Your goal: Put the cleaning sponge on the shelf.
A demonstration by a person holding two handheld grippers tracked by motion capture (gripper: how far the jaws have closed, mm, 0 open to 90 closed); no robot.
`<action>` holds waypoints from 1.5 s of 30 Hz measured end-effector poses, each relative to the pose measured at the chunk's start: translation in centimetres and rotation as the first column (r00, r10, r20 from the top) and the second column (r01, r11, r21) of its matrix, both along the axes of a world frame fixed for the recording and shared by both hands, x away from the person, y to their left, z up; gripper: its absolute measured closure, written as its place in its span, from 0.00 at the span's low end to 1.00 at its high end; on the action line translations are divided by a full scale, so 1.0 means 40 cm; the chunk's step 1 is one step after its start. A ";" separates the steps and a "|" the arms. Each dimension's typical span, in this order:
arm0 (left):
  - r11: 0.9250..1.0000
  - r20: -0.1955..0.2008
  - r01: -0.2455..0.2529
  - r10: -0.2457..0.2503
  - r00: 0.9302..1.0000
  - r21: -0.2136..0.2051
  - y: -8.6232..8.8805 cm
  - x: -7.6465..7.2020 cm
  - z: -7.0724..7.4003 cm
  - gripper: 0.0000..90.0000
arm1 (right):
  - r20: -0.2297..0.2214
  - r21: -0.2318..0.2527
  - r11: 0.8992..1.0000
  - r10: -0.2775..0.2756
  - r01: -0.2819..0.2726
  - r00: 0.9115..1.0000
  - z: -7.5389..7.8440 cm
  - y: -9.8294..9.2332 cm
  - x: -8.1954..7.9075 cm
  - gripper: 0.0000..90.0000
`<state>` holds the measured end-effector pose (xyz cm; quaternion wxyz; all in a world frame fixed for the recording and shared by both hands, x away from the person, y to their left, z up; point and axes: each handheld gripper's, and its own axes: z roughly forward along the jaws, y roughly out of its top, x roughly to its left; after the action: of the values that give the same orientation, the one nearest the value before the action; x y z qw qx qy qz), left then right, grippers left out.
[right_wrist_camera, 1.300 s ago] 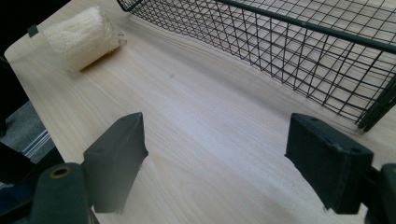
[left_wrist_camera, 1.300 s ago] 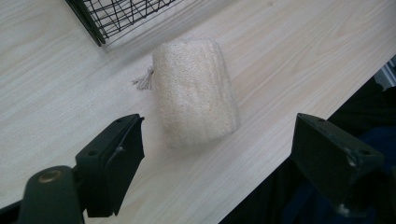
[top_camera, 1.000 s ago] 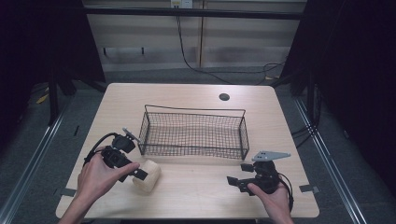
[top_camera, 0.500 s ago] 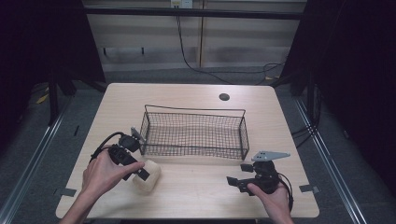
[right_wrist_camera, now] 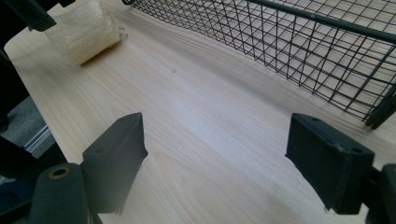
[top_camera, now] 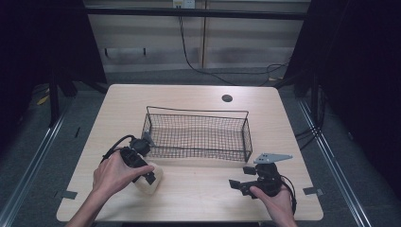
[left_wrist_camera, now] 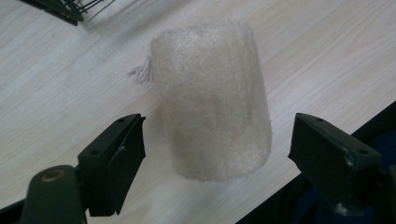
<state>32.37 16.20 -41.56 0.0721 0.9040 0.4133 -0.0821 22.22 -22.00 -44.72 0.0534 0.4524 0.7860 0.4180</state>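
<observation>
A cream, fibrous roll [left_wrist_camera: 212,102] lies on the wooden table [top_camera: 198,201] near its front left, seen in the high view as the roll [top_camera: 147,187]. My left gripper [left_wrist_camera: 218,126] straddles it from above. Its jaws have just been opening, and the roll sits between them with a gap on each side. In the high view the left gripper [top_camera: 151,178] hangs over the roll, held by a hand. My right gripper [right_wrist_camera: 215,135] stands open over bare wood at the front right, nothing between its jaws, and appears as the right gripper [top_camera: 235,185] pointing left.
A black wire basket [top_camera: 197,111] stands mid-table, just behind both grippers, with its mesh wall [right_wrist_camera: 303,46] close to my right gripper. A dark round hole [top_camera: 227,98] lies behind the basket. The table's front edge runs just beyond the roll.
My left hand has shifted right and lower, bringing its jaws over the roll. The right hand and the roll have stayed where they were.
</observation>
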 end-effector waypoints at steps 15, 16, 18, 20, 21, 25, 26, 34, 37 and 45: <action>0.997 -0.011 -0.017 0.018 1.000 0.075 -0.029 0.008 -0.041 0.20 | -0.011 -0.004 1.000 0.007 -0.007 1.000 -0.003 0.003 0.003 0.21; 0.998 -0.019 -0.010 0.012 1.000 0.066 -0.034 0.009 -0.049 0.20 | -0.016 -0.013 1.000 0.002 -0.002 1.000 -0.003 0.004 0.003 0.21; 0.997 -0.026 -0.010 0.012 1.000 0.071 -0.036 0.009 -0.053 0.21 | -0.017 -0.011 1.000 0.002 -0.003 1.000 -0.004 0.004 0.003 0.21; 0.997 -0.027 -0.011 0.014 1.000 0.083 -0.042 0.007 -0.061 0.22 | -0.016 -0.012 1.000 0.002 -0.003 1.000 -0.004 0.004 0.003 0.21; 0.996 -0.023 -0.008 0.010 1.000 0.088 -0.044 0.007 -0.062 0.23 | -0.017 -0.011 1.000 0.001 -0.001 1.000 -0.004 0.004 0.003 0.21; 0.994 -0.023 -0.009 0.011 1.000 0.105 -0.048 0.003 -0.066 0.26 | -0.017 -0.011 1.000 0.001 -0.001 1.000 -0.004 0.004 0.003 0.21; 0.995 -0.022 -0.008 0.011 1.000 0.104 -0.047 0.003 -0.067 0.26 | -0.017 -0.015 1.000 -0.001 0.000 1.000 -0.004 0.004 0.003 0.21; 0.997 -0.036 -0.008 0.011 0.999 0.082 -0.044 0.000 -0.087 0.26 | -0.021 -0.012 1.000 -0.001 0.000 1.000 -0.004 0.005 0.002 0.21; 0.996 -0.035 -0.003 0.006 0.999 0.084 -0.045 -0.001 -0.088 0.26 | -0.021 -0.013 1.000 0.000 0.000 1.000 -0.005 0.006 0.003 0.21; 0.994 -0.024 -0.004 0.007 1.000 0.107 -0.047 0.000 -0.084 0.29 | -0.022 -0.011 1.000 0.004 -0.004 1.000 -0.006 0.006 0.004 0.21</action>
<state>32.38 14.33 -44.90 0.0188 0.9044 0.4205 -0.0707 22.39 -21.77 -44.95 0.0464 0.4552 0.7898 0.4084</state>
